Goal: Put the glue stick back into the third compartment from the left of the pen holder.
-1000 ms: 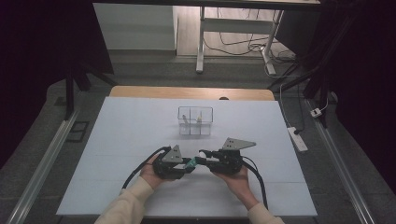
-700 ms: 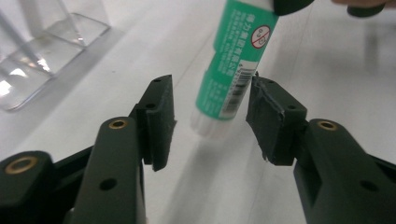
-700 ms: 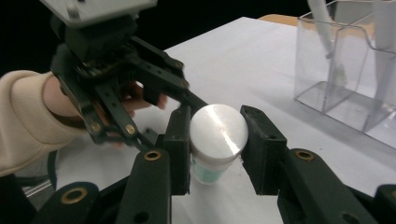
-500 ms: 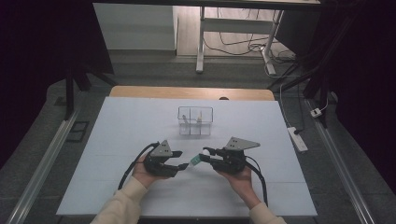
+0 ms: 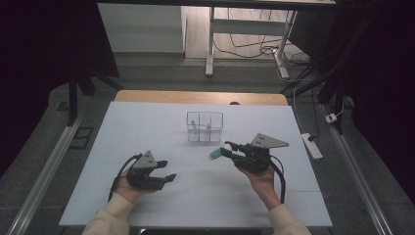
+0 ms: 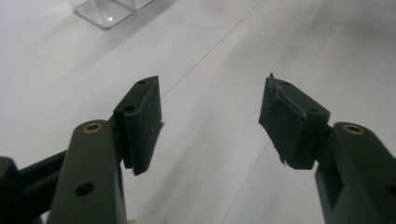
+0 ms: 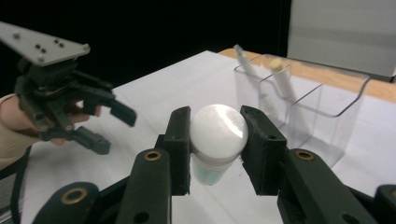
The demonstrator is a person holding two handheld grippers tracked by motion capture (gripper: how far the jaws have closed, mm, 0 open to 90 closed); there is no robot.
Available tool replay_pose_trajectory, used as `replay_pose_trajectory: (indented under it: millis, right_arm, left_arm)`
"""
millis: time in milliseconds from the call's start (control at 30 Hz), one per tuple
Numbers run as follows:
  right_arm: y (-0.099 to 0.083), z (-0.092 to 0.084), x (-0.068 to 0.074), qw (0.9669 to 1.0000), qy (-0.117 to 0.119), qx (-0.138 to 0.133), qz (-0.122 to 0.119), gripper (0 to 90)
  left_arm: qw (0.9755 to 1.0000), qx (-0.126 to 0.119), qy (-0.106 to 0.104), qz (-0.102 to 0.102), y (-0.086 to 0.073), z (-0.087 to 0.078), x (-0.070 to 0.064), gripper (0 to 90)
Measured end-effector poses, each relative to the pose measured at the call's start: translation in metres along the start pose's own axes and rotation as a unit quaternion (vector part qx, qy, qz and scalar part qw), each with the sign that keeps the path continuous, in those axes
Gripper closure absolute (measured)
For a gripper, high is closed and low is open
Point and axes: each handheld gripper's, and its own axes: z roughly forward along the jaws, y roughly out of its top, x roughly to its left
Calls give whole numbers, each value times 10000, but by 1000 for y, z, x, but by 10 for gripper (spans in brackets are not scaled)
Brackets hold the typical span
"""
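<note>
Fingers of the right gripper (image 7: 215, 149) pinch a small tube (image 7: 215, 140) with a rounded white cap and a pale green body, one pad on each side of it just under the cap. In the high view the tube (image 5: 214, 155) sticks out from the right gripper (image 5: 229, 147) toward the middle of the bench (image 5: 147, 117), lifted clear of its surface, a little nearer the person than the clear box (image 5: 204, 126).

Fingers of the left gripper (image 6: 210, 121) are spread, with bare bench between the pads; they have just been opening. The high view puts the left gripper (image 5: 166, 171) near the bench's near edge, left of centre, well apart from the right one.

The box stands near the middle of the bench, toward its far edge, and is split into compartments. From the right gripper view the box (image 7: 327, 116) holds two slim white sticks (image 7: 261, 88) leaning in the compartment nearest the tube; one has a yellowish tip. The other compartment's contents cannot be made out.

The right gripper view shows the cap's round top, the box's dividers and the left gripper (image 7: 107, 126) held farther off in a hand (image 7: 14, 121). The high view shows both sleeves at the near edge. The left gripper view gives the worn pad faces and a corner of the box (image 6: 112, 11) at its top edge.
</note>
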Motion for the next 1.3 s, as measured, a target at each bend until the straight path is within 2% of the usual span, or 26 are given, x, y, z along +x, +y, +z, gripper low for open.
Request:
replay_pose_trajectory:
  millis: [267, 433, 667, 933, 1133, 1300]
  right_arm:
    - [14, -1, -14, 9996, -257, -92, 106, 643]
    - [26, 1, -22, 9988, -439, -163, 136, 643]
    - [54, 10, -31, 9975, -679, -198, 31, 643]
    - [75, 35, -48, 9945, -1049, 3, -37, 643]
    - [73, 56, -58, 9916, -1248, 319, -104, 642]
    - [67, 67, -62, 9907, -1244, 538, -128, 642]
  left_arm:
    - [9998, 41, 127, -146, -15, -12, 6, 366]
    - [9995, -15, 227, -240, -23, -19, 10, 364]
    - [9989, -34, 282, -372, -32, -28, 16, 361]
    - [9988, -25, 248, -412, -34, -29, 18, 357]
    - [9990, -2, 210, -404, -34, -28, 18, 355]
    - [9990, 49, 189, -400, -34, -26, 18, 354]
